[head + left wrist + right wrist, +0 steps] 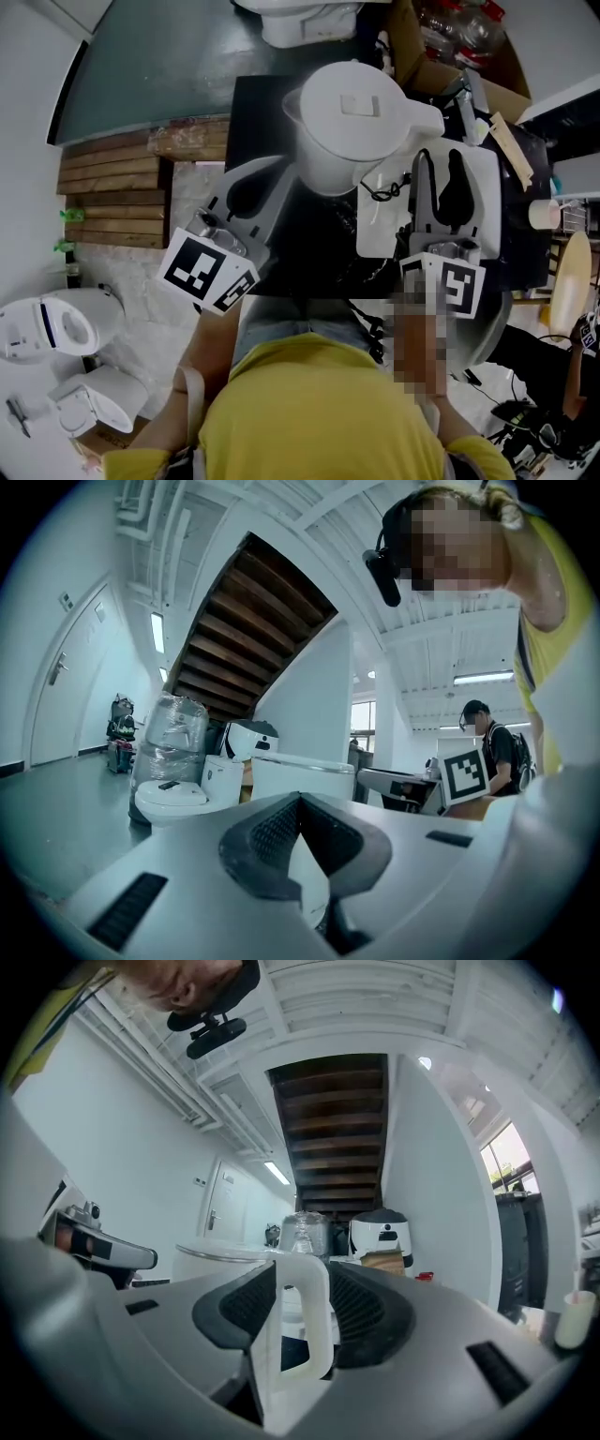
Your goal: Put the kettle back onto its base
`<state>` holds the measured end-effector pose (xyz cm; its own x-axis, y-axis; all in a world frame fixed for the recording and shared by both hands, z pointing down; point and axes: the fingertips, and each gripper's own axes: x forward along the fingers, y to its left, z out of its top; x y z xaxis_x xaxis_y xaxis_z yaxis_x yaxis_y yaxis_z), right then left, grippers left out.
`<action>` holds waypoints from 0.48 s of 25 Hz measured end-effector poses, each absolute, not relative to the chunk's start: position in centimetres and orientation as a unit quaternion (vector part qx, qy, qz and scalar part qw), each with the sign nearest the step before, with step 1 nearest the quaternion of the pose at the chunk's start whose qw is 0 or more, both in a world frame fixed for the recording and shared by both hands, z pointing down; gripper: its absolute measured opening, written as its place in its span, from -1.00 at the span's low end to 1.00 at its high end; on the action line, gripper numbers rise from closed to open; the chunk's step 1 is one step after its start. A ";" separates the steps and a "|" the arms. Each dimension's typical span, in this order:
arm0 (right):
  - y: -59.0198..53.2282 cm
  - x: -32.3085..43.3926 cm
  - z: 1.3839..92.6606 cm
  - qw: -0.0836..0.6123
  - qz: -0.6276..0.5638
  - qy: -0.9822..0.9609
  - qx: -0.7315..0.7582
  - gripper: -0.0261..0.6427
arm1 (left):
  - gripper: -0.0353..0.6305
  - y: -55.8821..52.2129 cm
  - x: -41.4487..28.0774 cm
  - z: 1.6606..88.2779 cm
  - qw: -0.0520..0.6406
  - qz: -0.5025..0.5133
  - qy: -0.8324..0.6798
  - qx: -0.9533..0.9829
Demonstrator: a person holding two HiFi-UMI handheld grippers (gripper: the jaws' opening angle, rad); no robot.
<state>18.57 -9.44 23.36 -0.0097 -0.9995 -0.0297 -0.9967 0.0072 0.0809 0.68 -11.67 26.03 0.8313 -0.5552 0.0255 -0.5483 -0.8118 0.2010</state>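
L tool (pixel 300 801): jaws together at tips, nothing clamped, nosed up beside the white plastic kettle (pixel 347 122), which is over the black bench (pixel 255 112), just beside the flat white corded base (pixel 380 234). Kettle prob. rigid, smooth, heavy if filled, so take it by the handle (pixel 305 1335). R tool (pixel 302 1274) is clamped on that handle; only the right gripper view shows this, only the head view shows the base.

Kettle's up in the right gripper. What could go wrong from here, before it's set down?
1. The right gripper grips the kettle just by its thin handle, so the body could swing or tilt.
2. In the head view the kettle hides much of the black table beneath it, so lowering is partly blind.
3. A black cord loops beside the right gripper and may snag.
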 end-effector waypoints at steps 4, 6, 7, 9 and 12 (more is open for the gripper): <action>-8.2 17.1 21.7 0.014 -0.048 -0.720 0.692 -0.44 | -0.89 -10.6 0.6 24.4 0.093 -0.020 -0.298 0.950; -7.6 16.3 21.2 0.015 -0.050 -0.726 0.686 -0.48 | -0.89 -9.9 0.8 23.7 0.090 -0.020 -0.297 0.950; -7.3 15.9 20.9 0.016 -0.051 -0.729 0.683 -0.51 | -0.89 -9.5 0.8 23.4 0.088 -0.020 -0.296 0.951; -6.8 15.1 20.5 0.017 -0.052 -0.735 0.676 -0.61 | -0.89 -9.0 0.9 22.8 0.084 -0.020 -0.296 0.951; -5.8 14.0 19.8 0.018 -0.053 -0.746 0.663 -0.68 | -0.89 -8.3 0.9 22.0 0.080 -0.027 -0.308 0.948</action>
